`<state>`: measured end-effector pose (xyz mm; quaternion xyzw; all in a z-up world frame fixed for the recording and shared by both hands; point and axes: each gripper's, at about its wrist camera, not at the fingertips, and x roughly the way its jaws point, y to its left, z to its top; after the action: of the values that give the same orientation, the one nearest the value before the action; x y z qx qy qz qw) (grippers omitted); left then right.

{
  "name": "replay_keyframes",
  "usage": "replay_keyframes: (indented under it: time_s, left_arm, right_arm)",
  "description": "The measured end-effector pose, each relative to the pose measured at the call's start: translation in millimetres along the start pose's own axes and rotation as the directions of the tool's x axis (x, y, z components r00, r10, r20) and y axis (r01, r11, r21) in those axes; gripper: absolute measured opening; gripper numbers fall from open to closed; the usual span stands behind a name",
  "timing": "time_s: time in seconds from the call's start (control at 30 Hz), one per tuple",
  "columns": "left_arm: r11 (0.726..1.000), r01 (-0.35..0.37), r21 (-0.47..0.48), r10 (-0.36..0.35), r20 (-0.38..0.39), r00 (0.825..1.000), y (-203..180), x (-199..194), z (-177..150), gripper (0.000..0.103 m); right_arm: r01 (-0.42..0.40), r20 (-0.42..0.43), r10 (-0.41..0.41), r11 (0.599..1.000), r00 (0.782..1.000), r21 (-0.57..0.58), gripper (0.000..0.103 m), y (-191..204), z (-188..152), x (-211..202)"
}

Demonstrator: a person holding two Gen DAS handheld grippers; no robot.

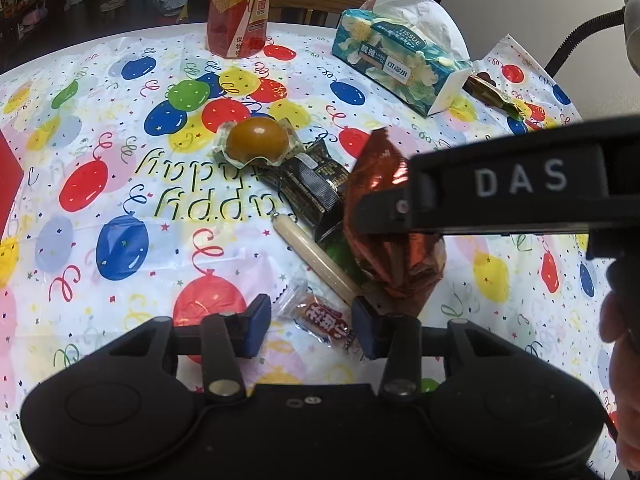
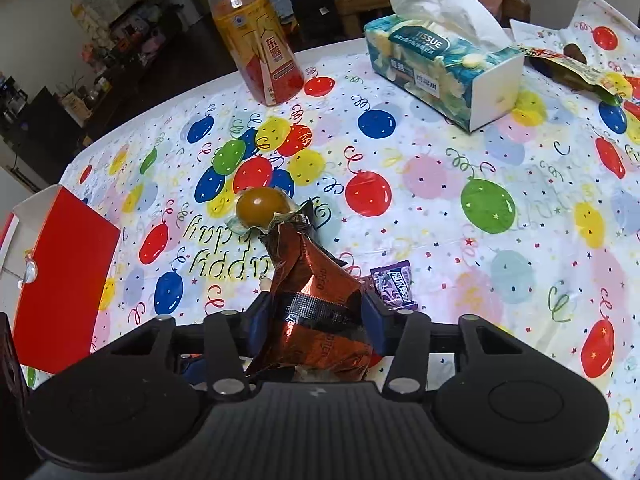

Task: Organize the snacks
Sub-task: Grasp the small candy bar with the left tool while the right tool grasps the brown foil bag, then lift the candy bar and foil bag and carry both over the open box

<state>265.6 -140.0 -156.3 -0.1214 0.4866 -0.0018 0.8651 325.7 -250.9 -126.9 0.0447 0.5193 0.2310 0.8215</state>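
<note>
Item, nearest: right gripper [image 2: 316, 322], jaws pinching the foil snack bag [image 2: 316, 304] across its crumpled middle; bag judged light, crinkly, slippery, contents likely crushable; best held at the gathered waist or a sealed end, gently.
Item: left gripper [image 1: 311, 330], jaws partly spread, straddling a small clear-wrapped candy [image 1: 324, 318] on the tablecloth [image 1: 120, 184]; whether the pads press it cannot be told; candy judged light and stiff, wrapper slick.
Item, just beyond: a pale stick snack [image 1: 316, 258], a black packet [image 1: 312, 184], a wrapped brown egg [image 1: 256, 138], a purple candy [image 2: 392, 282]; all lying loose together.
Item, left edge: red box [image 2: 68, 280], open.
Item, far: drink bottle [image 2: 260, 52]; tissue box [image 2: 440, 76].
</note>
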Motion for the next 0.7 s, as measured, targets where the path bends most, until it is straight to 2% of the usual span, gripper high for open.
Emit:
replay_keyframes:
  time_s: [0.13,0.2,0.4,0.7]
  left_arm:
    - [1.0,0.004,0.003,-0.004,-0.001,1.0,1.8,0.3,0.6,0.032]
    - [1.0,0.01,0.013,-0.01,0.0,1.0,1.6,-0.9,-0.2,0.024]
    - [0.999,0.008,0.046,-0.008,0.007,1.0,0.7,-4.7,-1.9,0.021]
    - [0.998,0.062,0.014,-0.062,0.025,0.998,14.3,-25.9,-5.6,0.021]
  right_arm:
    - [0.006,0.012,-0.006,1.0,1.0,0.01,0.042,-3.8,-4.4,-6.3]
    - [0.005,0.02,-0.005,1.0,1.0,0.016,0.041,-5.5,-6.7,-10.3]
    - [0.008,0.039,-0.009,1.0,0.999,0.028,0.039,-6.6,-15.1,-25.0]
    - [0.009,0.08,-0.009,1.0,0.997,0.0,0.038,13.8,-29.0,-57.6]
